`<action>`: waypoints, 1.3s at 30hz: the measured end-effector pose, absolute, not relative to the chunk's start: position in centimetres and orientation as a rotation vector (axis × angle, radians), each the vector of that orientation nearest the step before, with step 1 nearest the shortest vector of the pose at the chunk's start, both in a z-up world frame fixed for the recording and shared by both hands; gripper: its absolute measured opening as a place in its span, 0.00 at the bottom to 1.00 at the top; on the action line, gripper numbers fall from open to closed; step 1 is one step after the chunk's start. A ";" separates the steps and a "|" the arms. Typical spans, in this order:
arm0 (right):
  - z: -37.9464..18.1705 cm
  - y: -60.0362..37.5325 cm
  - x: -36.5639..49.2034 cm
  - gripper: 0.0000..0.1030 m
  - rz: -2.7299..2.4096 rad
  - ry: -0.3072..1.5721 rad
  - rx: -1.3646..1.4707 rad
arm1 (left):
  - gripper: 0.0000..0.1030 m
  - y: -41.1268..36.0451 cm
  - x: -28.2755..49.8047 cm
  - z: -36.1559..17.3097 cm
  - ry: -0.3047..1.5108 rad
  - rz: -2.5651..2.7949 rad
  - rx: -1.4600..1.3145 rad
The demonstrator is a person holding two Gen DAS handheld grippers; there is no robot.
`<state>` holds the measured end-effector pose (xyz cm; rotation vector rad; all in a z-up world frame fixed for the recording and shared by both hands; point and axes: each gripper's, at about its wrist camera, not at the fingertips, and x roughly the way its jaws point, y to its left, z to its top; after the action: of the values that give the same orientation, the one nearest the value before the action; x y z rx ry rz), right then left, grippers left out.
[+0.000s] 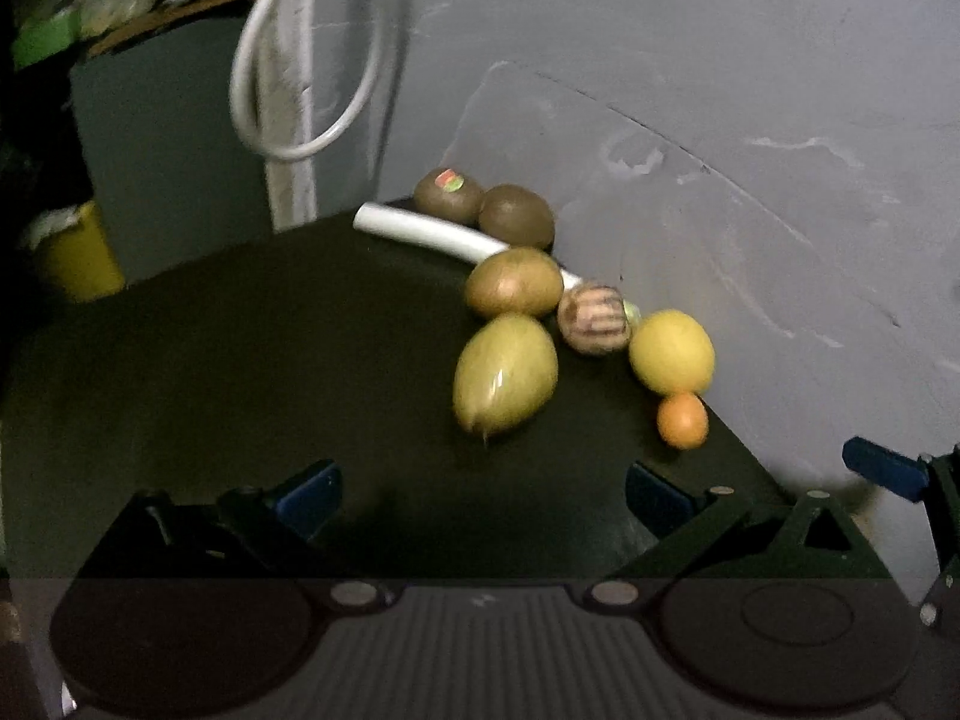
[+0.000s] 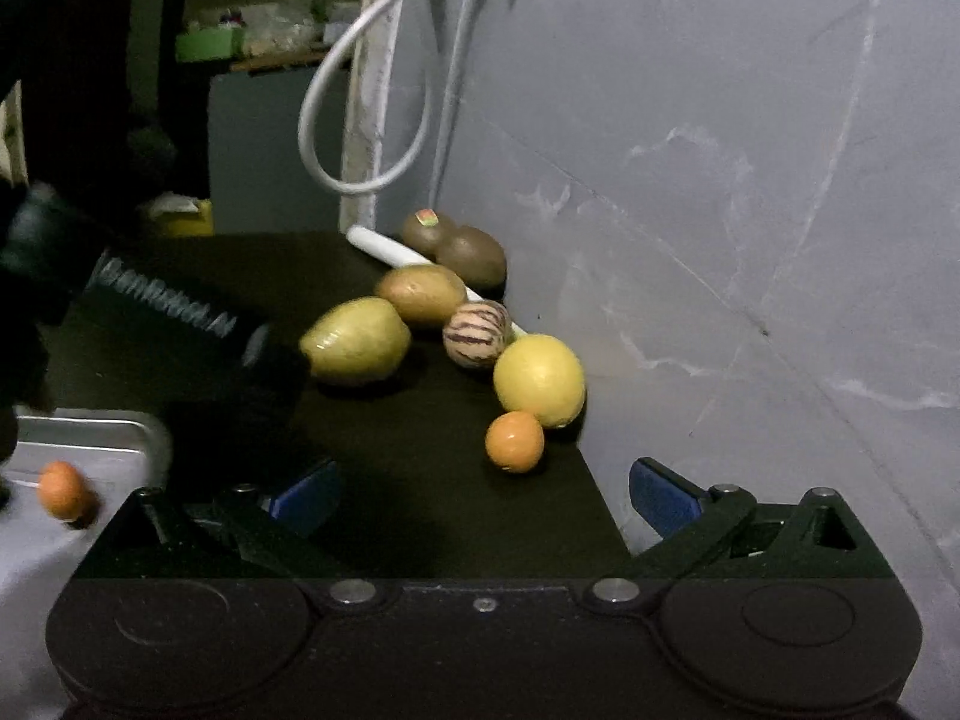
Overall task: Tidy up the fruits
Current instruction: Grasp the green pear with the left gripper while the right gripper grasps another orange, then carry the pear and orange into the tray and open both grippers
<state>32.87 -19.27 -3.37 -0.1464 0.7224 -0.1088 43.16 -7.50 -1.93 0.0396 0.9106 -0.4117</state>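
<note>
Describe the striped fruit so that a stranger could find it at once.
Look along the grey wall where fruits lie on the dark table. The striped fruit sits between the yellow round fruit and a brown oval one. Only it has dark purple stripes on pale skin.

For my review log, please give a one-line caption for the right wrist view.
Open right gripper faces fruit on a dark table by the wall; small orange fruit nearest, another orange fruit in a metal tray.
</note>
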 end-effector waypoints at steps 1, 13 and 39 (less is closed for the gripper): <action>-3.9 -19.3 33.5 0.95 -0.118 0.731 -0.147 | 0.99 -8.0 43.8 -2.2 0.903 -0.414 0.056; -7.7 -19.9 39.7 0.67 -0.225 0.817 -0.125 | 0.95 -11.9 49.6 -5.5 0.897 -0.478 0.215; -7.0 -20.0 38.9 0.33 -0.184 0.798 -0.054 | 0.56 -11.3 48.5 -5.7 0.956 -0.524 0.187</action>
<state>38.94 -20.00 -6.97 -0.0539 0.7984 -0.1842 48.46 -11.29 -5.70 0.1874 0.9558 -0.5239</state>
